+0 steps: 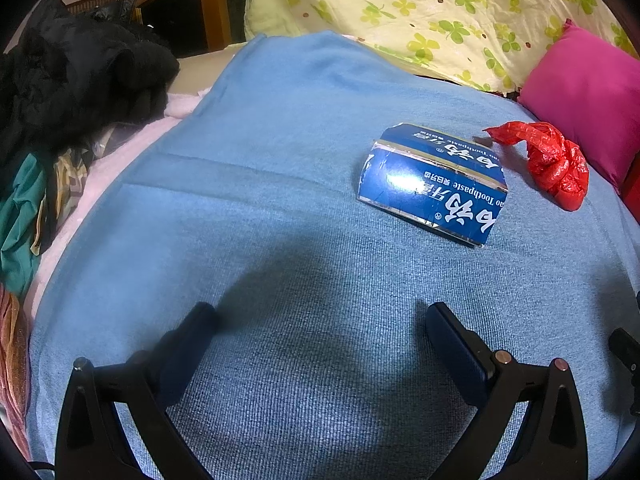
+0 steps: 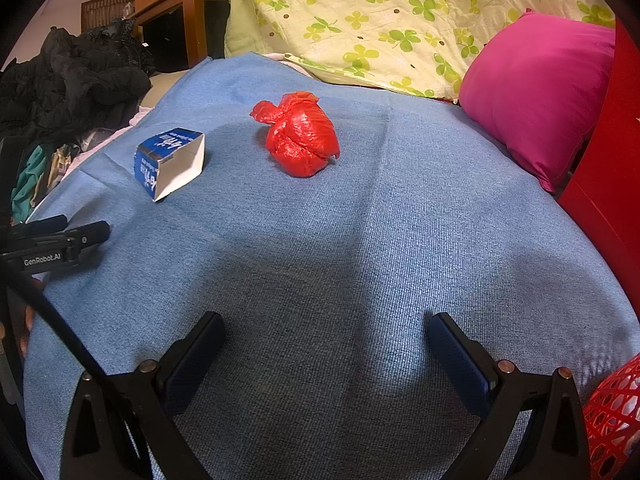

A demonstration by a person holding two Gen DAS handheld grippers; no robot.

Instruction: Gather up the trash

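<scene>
A torn blue toothpaste box [image 1: 434, 184] lies on the blue blanket [image 1: 280, 200], ahead and right of my left gripper [image 1: 322, 316], which is open and empty. A knotted red plastic bag [image 1: 550, 158] sits just right of the box. In the right wrist view the red bag [image 2: 302, 138] lies ahead on the blanket [image 2: 360, 240] and the box [image 2: 170, 162] stands to its left with its white open end facing me. My right gripper [image 2: 326, 328] is open and empty, well short of the bag. The left gripper [image 2: 60, 240] shows at the left edge.
A magenta pillow [image 2: 536, 92] and a clover-print quilt [image 2: 400, 12] lie at the back right. Black clothes [image 1: 72, 80] are piled at the left. A red mesh basket [image 2: 612, 420] shows at the lower right, beside a red panel [image 2: 612, 160].
</scene>
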